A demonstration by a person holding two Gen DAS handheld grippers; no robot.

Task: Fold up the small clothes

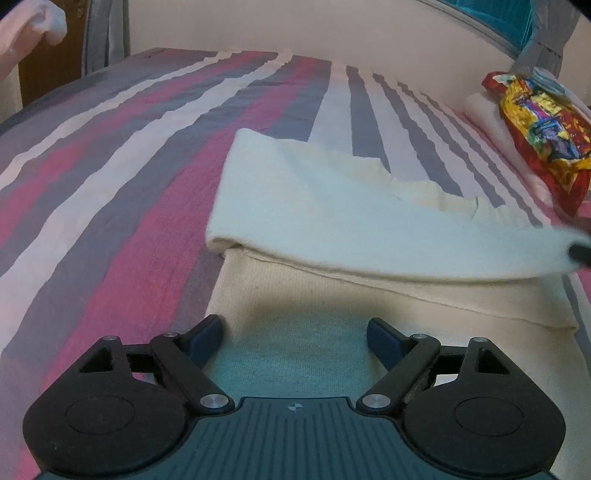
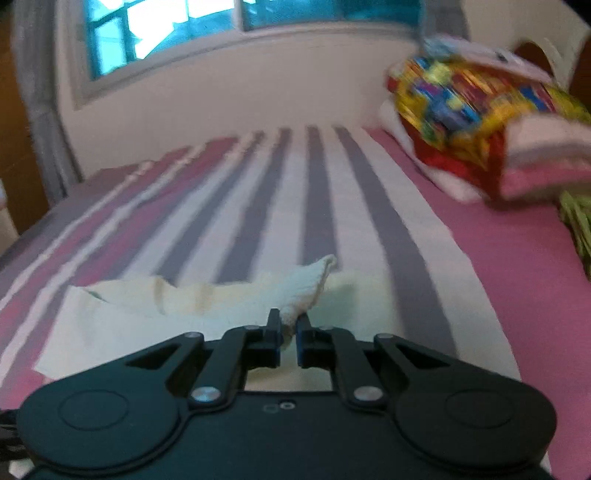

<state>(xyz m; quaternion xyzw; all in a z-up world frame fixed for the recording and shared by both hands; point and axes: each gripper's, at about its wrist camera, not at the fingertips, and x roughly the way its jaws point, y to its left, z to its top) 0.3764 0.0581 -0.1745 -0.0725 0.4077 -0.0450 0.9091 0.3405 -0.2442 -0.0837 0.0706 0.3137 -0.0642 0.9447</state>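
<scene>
A cream knit garment (image 1: 332, 221) lies on the striped bedspread (image 1: 110, 177), its far part folded over the near part. My left gripper (image 1: 295, 336) is open and empty, low over the garment's near edge. My right gripper (image 2: 289, 325) is shut on a corner of the cream garment (image 2: 306, 288) and holds it lifted above the bed. In the left wrist view the right gripper's tip (image 1: 580, 253) shows as a dark blur at the garment's right end.
A stack of folded towels with a red, yellow and blue patterned cloth (image 2: 461, 122) sits at the bed's far right, also showing in the left wrist view (image 1: 543, 136). A window (image 2: 221, 26) is in the wall behind. Green cloth (image 2: 576, 221) lies at the right edge.
</scene>
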